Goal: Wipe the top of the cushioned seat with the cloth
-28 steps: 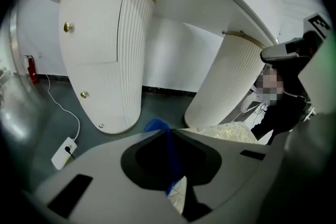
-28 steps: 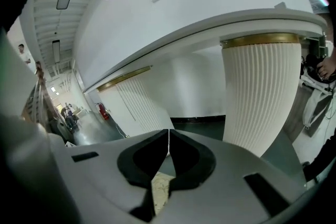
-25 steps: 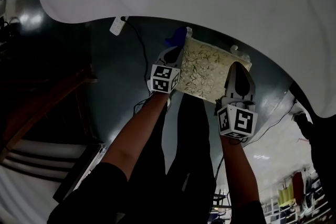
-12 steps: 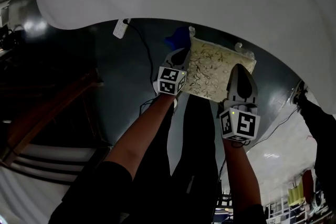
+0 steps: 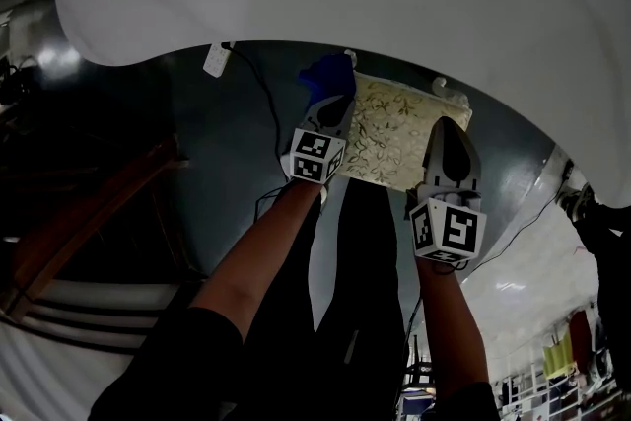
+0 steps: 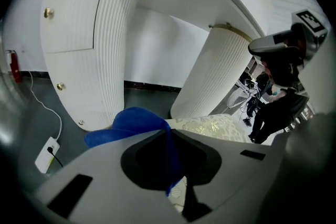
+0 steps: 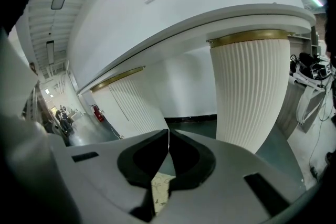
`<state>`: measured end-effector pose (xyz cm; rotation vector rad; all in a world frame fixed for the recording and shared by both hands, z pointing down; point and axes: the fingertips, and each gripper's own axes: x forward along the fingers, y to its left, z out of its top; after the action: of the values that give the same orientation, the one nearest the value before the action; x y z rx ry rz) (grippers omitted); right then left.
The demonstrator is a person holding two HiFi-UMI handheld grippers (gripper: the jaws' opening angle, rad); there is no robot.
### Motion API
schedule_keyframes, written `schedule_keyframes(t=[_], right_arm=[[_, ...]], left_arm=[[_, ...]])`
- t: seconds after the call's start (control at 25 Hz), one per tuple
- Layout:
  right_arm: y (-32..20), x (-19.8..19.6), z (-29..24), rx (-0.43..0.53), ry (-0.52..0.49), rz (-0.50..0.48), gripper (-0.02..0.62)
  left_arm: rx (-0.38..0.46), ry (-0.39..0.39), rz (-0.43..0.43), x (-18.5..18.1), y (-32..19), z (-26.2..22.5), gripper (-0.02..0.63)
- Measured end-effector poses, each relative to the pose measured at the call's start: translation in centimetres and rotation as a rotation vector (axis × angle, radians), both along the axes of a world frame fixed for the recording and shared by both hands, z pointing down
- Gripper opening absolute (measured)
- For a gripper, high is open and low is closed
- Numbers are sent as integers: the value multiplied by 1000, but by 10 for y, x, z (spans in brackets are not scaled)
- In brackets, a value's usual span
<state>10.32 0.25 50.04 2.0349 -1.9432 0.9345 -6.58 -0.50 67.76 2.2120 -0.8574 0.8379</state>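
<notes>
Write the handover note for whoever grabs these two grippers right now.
Left gripper: shut on the blue cloth, which bunches out ahead of its jaws.
Right gripper: shut, nothing between its jaws, over the right side of the cushioned seat.
Where things are: the seat is on the floor below the white table; the cloth is at its far left corner. Whether it touches the seat, I cannot tell.
Done: cloth is in hand and at the seat.
Left: the pictures do not show how much has been wiped, so probably sweep the cloth across the whole patterned top.
</notes>
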Motion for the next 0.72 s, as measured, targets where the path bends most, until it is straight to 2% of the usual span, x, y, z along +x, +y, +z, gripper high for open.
schedule_keyframes(t=[0.2,0.72], right_arm=[[0,1,-2,-8,6,-1,35],[16,16,3,-22,-6,56,37]], left_arm=[[5,-7,-2,9,4,-1,35],[-19,-7,89,45,28,0,35]])
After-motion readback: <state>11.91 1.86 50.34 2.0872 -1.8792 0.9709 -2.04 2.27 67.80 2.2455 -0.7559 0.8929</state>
